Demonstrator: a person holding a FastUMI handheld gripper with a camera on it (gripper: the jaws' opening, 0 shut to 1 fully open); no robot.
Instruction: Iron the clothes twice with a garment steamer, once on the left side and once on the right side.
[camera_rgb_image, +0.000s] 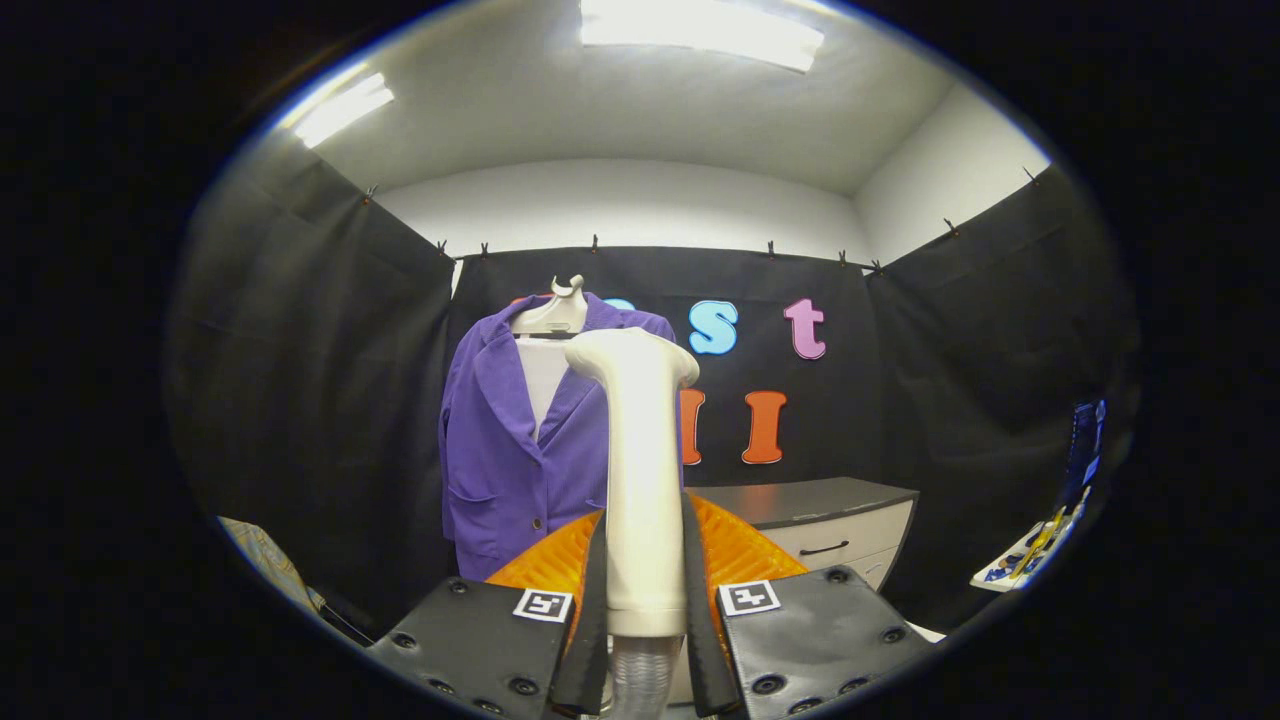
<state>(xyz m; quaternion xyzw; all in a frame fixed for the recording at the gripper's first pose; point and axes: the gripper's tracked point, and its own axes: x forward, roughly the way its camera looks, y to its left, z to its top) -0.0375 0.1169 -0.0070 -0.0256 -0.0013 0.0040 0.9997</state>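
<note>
counter (800, 498): dark-topped cabinet at 3 o'clock of the purple jacket (500, 450), pale drawers beneath (one dark handle)
top: bare

Your gripper (645, 590) is pointing level into the booth, its jaws standing upright and parallel, both fingers (593, 600) pressing the sides of the steamer (640, 480) handle, which is rising straight between them.

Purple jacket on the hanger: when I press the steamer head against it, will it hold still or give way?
The purple jacket will likely give way: it hangs loose from one hanger, so it may swing or twist. Its open front and lapels look soft, apt to fold under pressure. The gripper is shut on the steamer handle, whose hose below may tug slightly.
</note>
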